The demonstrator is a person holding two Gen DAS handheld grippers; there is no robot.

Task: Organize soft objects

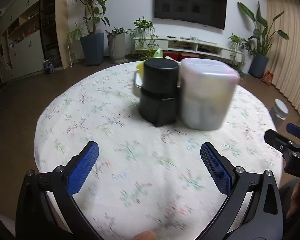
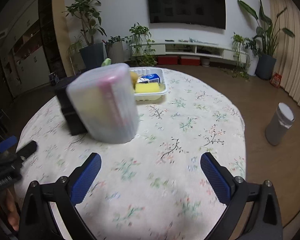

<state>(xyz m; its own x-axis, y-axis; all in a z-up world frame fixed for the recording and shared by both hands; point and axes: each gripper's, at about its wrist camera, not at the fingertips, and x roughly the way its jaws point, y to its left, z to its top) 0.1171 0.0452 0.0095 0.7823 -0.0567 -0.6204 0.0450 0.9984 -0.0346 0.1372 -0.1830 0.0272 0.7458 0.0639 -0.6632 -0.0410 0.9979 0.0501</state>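
A frosted plastic box (image 1: 207, 94) stands on the round floral-cloth table (image 1: 130, 160), touching a black cylindrical container (image 1: 160, 92) on its left. Both show in the right wrist view, the box (image 2: 106, 104) in front of the black container (image 2: 70, 112). Behind them a white tray (image 2: 150, 97) holds a yellow sponge (image 2: 147, 88), a blue-and-white pack (image 2: 151, 78) and other soft items. My left gripper (image 1: 149, 152) is open and empty, short of the containers. My right gripper (image 2: 150, 164) is open and empty, to the right of the box.
The right gripper's tip (image 1: 286, 140) shows at the left view's right edge. The left gripper (image 2: 12, 148) shows at the right view's left edge. A grey bin (image 2: 280, 124) stands on the floor right of the table. Plants and a TV cabinet line the far wall.
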